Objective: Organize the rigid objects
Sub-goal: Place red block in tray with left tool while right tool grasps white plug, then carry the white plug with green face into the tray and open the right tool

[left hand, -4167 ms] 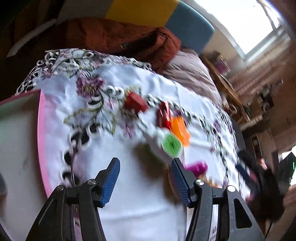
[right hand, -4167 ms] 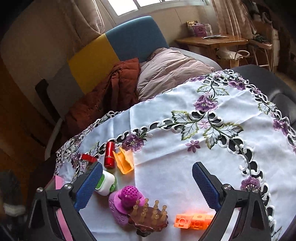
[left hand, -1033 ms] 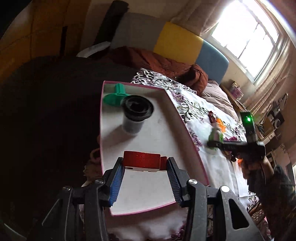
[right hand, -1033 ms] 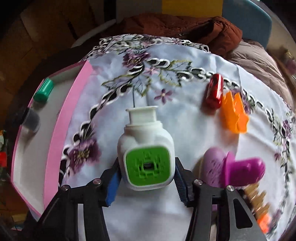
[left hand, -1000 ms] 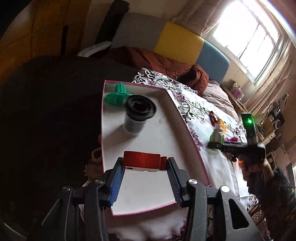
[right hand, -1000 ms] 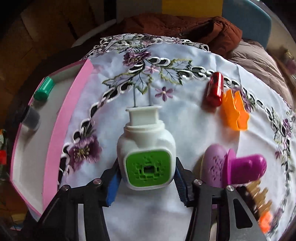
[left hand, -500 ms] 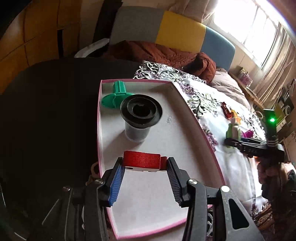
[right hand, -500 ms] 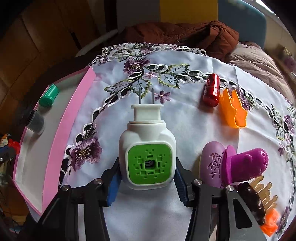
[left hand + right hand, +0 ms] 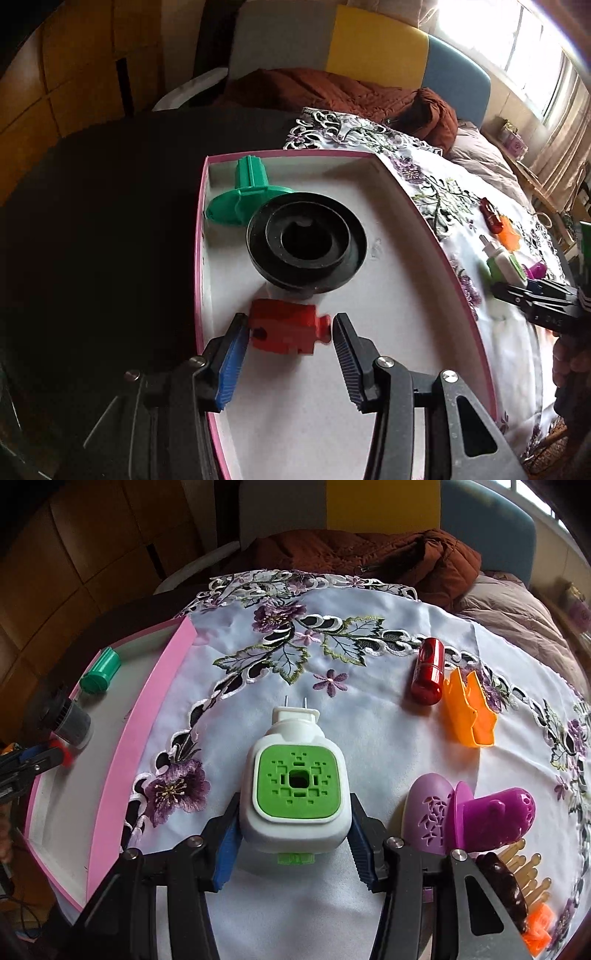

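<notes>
The left gripper [image 9: 290,341] is seen with its jaws spread apart over the pink-rimmed tray [image 9: 201,266]. A red block [image 9: 286,330] lies on the white tray floor between the fingers: the left pad is touching or nearly touching its end, while a clear gap is seen at the right pad. Just ahead of the block a black funnel-shaped cup [image 9: 306,242] stands upright, and beyond that, toward the far left corner of the tray, a green plastic piece [image 9: 245,192] is lying.

The right gripper [image 9: 293,840] is pinching a white plug-in unit with a green face [image 9: 295,786], both blue pads pressed against its sides; its two metal prongs point away from the gripper, above the embroidered tablecloth [image 9: 369,738]. Ahead and to the right, a red capsule [image 9: 428,672] and an orange clip [image 9: 469,710] lie touching each other. Just right of the gripper, a purple holder [image 9: 465,818] is seen, with a brown comb [image 9: 506,890] below it. The tray is far to the left.
</notes>
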Demonstrator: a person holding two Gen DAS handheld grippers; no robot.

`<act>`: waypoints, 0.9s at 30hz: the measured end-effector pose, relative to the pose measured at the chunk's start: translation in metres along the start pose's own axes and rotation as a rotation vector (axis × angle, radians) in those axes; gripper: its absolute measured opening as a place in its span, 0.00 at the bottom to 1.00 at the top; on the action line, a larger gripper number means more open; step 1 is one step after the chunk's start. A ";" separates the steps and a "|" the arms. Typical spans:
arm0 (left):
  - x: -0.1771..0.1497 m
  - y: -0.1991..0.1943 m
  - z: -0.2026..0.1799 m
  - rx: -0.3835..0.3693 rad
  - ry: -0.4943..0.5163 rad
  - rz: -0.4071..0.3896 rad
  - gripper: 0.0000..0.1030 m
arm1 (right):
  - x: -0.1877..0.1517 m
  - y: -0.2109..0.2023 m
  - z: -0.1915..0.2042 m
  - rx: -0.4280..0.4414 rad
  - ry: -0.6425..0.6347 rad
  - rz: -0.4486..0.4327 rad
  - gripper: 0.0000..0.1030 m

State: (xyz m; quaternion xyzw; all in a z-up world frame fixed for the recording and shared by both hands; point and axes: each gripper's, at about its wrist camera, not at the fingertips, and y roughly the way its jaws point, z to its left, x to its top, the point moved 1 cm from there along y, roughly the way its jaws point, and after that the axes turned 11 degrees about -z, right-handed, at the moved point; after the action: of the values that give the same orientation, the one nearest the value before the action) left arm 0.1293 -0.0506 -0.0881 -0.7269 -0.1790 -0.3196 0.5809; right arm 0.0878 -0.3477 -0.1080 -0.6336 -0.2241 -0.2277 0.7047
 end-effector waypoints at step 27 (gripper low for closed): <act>-0.026 -0.070 0.012 -0.012 -0.095 -0.088 0.55 | 0.014 0.013 -0.001 -0.044 0.066 0.031 0.57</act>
State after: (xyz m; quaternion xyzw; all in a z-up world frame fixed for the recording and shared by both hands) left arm 0.0688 -0.0180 -0.0555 -0.7361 -0.2361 -0.3112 0.5528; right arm 0.1073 -0.3475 -0.1098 -0.6446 -0.1859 -0.2426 0.7008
